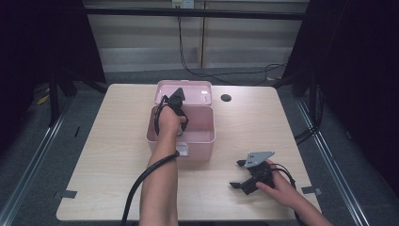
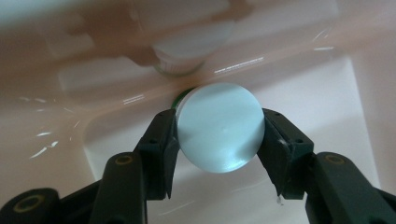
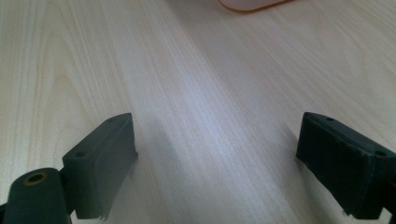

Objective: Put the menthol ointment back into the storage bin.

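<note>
My left gripper [image 1: 178, 130] reaches down into an open pink box [image 1: 207, 137], its jaws shut on a round pale cap [image 2: 219, 126]. A bit of green shows behind the cap's upper left edge. In the left gripper view the left gripper [image 2: 219, 142] presses both pads against the cap's sides, just above the box's glossy floor [image 2: 336, 107]. The cap's reflection [image 2: 187, 51] shows on the box wall. My right gripper [image 1: 236, 174] rests low over the table at the front right, open. In its own view the right gripper [image 3: 215, 154] has only bare wood between its jaws.
The box's lid [image 1: 197, 92] stands open at the far side. A dark round hole [image 1: 226, 98] sits in the wooden table [image 1: 117, 141] to the right of the lid. A corner of the pink box [image 3: 252, 3] shows at the top of the right gripper view.
</note>
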The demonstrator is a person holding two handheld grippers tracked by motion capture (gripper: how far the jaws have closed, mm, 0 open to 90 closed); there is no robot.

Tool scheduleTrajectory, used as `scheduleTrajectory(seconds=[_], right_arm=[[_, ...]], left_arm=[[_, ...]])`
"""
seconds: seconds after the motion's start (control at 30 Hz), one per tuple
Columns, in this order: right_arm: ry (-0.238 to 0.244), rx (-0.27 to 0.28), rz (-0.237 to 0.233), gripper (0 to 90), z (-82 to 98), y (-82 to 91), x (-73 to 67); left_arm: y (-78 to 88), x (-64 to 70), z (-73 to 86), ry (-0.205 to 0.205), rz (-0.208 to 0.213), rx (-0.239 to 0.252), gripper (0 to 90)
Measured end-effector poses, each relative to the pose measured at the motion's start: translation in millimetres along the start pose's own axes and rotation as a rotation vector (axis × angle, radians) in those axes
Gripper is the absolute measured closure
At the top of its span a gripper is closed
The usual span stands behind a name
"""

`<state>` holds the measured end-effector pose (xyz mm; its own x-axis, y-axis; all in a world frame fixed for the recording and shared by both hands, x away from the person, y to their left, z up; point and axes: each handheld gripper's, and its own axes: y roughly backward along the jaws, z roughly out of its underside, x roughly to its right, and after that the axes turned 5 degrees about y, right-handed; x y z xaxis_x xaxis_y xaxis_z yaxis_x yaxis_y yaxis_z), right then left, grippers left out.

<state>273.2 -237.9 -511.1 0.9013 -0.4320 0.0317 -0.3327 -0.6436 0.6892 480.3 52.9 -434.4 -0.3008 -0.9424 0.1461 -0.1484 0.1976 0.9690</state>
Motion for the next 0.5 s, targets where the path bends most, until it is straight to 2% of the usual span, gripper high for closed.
scheduleTrajectory(seconds=[0.17,0.3,0.5], right_arm=[[0.0,0.0,0.0,11.0,0.0,0.0,0.0],[0.0,0.0,0.0,11.0,0.0,0.0,0.0],[0.0,0.0,0.0,11.0,0.0,0.0,0.0]], left_arm=[[2.1,1.6,-2.2,-0.012,-0.006,0.001,49.1],[1.8,1.7,-2.3,0.001,-0.009,0.016,49.2],[2.1,-0.4,-1.7,0.0,-0.001,0.01,49.2]])
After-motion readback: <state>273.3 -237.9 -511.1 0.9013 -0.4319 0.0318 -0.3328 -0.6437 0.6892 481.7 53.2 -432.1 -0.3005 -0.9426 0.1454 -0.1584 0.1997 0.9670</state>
